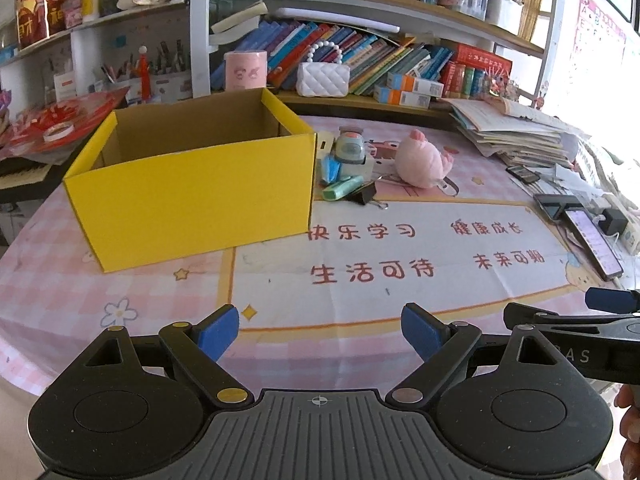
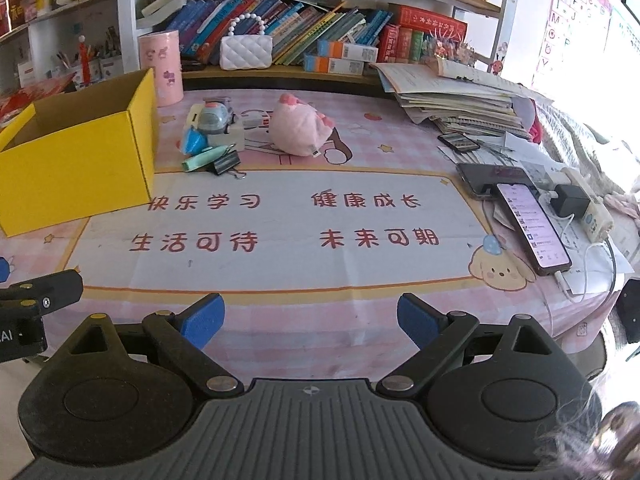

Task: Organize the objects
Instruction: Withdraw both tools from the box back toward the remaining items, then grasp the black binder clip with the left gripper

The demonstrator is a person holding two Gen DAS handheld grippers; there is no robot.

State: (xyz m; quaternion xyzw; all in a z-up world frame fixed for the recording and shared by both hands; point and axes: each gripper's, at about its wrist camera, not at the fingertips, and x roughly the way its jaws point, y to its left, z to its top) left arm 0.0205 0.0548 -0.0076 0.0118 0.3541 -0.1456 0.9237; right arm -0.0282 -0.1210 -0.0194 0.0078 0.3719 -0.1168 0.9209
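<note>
An open yellow cardboard box (image 1: pixel 192 188) with a plain brown inside stands on the pink checked table mat (image 1: pixel 360 280). Just right of the box lies a small heap: a grey-green rounded toy (image 1: pixel 349 146), a blue packet (image 1: pixel 330 168), a mint-green highlighter pen (image 1: pixel 342 189) and a black binder clip (image 1: pixel 366 194). Further right of the box lies a pink plush pig (image 1: pixel 424 160). Nearer the camera than the box, the left gripper (image 1: pixel 320 330) hangs over the mat, blue pads wide apart and nothing between them.
</note>
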